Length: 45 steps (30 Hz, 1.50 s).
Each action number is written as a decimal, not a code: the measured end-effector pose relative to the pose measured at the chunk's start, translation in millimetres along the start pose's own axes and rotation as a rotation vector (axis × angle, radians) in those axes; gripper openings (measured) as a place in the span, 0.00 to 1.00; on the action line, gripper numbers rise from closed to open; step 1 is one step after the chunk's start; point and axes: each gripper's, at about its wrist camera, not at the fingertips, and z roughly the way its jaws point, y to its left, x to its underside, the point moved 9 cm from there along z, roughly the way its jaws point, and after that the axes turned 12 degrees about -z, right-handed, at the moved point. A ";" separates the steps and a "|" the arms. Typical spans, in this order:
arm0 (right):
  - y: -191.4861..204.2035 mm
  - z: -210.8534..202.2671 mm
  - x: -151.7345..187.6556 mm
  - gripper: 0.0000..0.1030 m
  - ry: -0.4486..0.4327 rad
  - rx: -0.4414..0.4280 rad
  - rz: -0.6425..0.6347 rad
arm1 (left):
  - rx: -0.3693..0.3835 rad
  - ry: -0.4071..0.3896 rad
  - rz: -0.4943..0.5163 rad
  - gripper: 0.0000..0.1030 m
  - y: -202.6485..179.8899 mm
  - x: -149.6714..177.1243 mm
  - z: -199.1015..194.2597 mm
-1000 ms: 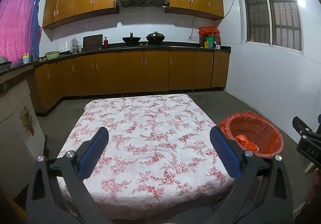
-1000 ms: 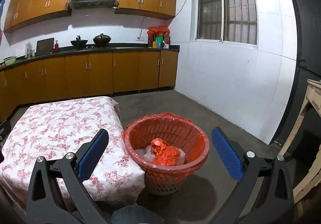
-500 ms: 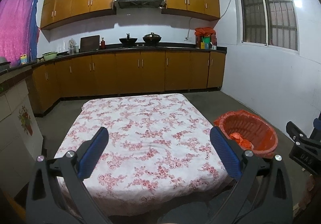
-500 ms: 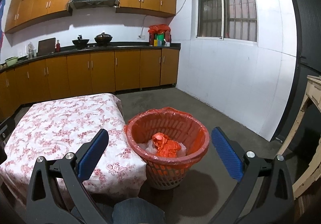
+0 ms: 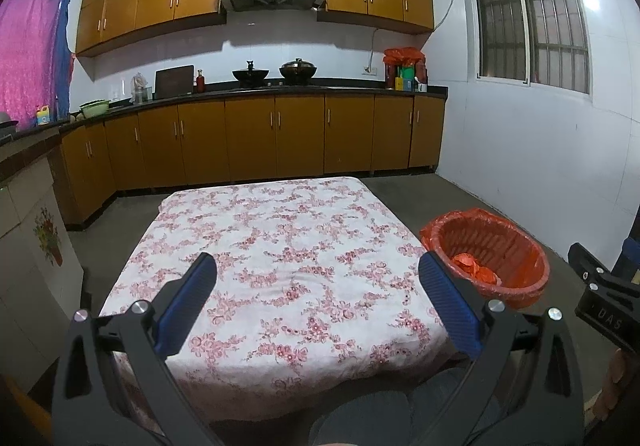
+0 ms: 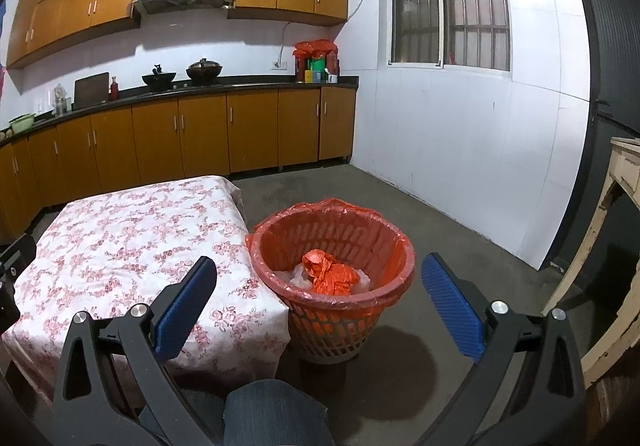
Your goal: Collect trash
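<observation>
- The left gripper (image 5: 318,298) is held above the near edge of the floral-clothed table (image 5: 280,246), jaws wide apart, gripping nothing.
- The right gripper (image 6: 318,300) also gapes apart and bare, aimed at the orange-lined basket (image 6: 332,242).
- The basket stands on the floor just beside the table's right near corner.
- Crumpled orange trash (image 6: 330,276) lies inside it on clear plastic.

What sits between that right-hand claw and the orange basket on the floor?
Nothing visible. The right gripper is open and empty, and the basket stands on the floor beside the flowered table, with only open air before its rim. An orange bag lies crumpled inside.
</observation>
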 end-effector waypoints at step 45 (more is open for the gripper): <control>6.0 6.3 5.1 0.98 0.025 -0.009 -0.011 | 0.015 0.029 -0.006 0.96 0.3 8.7 7.0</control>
